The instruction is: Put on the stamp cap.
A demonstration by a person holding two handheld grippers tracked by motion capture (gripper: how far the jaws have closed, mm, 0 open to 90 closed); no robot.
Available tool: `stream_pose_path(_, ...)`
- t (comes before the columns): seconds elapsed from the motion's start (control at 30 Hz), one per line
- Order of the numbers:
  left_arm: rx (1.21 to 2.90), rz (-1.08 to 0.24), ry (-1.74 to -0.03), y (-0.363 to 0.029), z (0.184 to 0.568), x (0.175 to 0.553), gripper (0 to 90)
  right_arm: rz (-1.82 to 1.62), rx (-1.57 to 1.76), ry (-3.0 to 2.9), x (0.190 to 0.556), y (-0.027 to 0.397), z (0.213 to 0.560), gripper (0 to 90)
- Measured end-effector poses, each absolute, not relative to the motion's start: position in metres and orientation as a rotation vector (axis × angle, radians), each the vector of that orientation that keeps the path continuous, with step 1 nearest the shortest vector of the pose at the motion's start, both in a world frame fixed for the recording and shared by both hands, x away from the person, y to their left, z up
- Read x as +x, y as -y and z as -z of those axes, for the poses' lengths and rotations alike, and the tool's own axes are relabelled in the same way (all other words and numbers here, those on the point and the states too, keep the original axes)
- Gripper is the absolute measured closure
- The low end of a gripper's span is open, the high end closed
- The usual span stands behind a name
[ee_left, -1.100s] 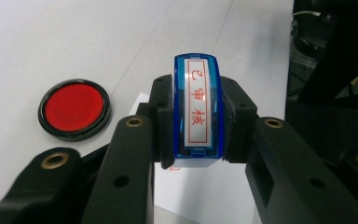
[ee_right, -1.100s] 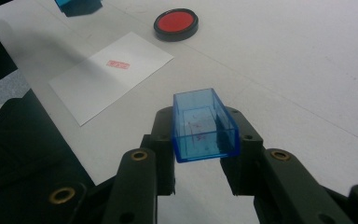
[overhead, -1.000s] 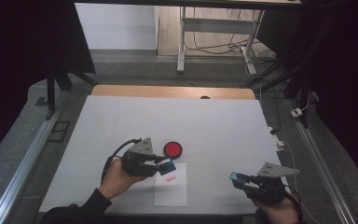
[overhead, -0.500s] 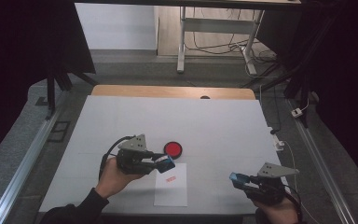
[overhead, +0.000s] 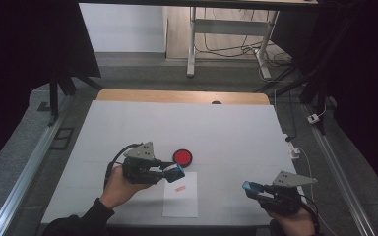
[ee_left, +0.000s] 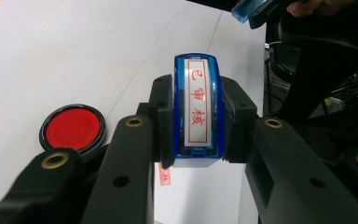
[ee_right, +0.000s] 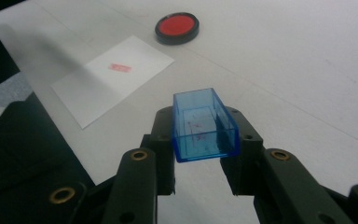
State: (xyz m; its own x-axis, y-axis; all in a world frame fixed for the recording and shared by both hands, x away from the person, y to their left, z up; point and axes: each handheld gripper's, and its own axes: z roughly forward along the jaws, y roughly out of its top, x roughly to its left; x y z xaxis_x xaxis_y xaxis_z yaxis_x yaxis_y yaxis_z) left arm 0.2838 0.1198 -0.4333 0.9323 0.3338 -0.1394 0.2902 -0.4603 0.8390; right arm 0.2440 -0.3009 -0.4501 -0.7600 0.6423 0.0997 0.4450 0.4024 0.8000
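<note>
Jaws clamp blue stamp (ee_left: 197,109); red ink pad (ee_left: 73,128) left

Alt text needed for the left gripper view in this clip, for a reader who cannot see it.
The left gripper is shut on a blue stamp whose white label bears red characters, held above a white table. A round red ink pad sits at left, and a sheet of paper with a red stamped mark lies below the stamp.

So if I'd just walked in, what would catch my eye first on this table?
Probably the round red ink pad mid-table, bright against the white top. Just in front lies a paper sheet bearing a small red stamp mark. The left gripper clamps a blue stamp; the right gripper holds its clear blue cap.
</note>
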Motion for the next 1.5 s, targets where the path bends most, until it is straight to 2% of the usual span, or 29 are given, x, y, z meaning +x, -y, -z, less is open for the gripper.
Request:
stream_pose_path(0.57,2.084,-0.054,-0.419,-0.12,0.433,0.285,70.0,-1.346,0.817,-2.517,0.247,0.275,0.442,68.5)
stream_pose_path(1.5,2.075,-0.049,-0.366,-0.123,0.429,0.284,69.9,-1.423,0.602,-2.654,0.27,0.215,0.448,68.6)
